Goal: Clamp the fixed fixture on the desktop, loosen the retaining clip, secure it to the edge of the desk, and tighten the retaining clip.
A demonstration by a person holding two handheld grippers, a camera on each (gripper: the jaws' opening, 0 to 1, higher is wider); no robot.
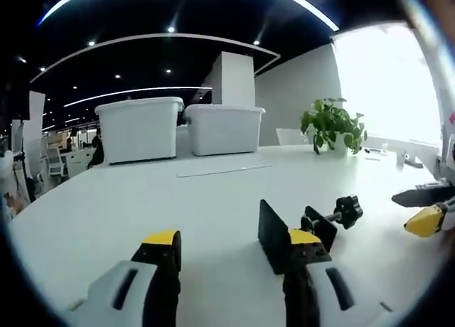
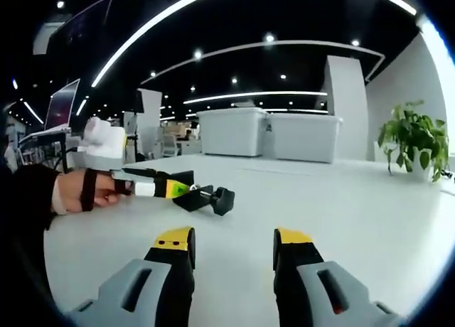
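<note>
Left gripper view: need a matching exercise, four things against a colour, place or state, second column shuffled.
1. clamp
2. plant
3. bins
4. left tongs

A. white, side by side at the far side of the table
B. open, yellow tips
C. black, on the table beside one tong tip
D. green, far across the table by the bright window

Pairs: 1-C, 2-D, 3-A, 4-B
</note>
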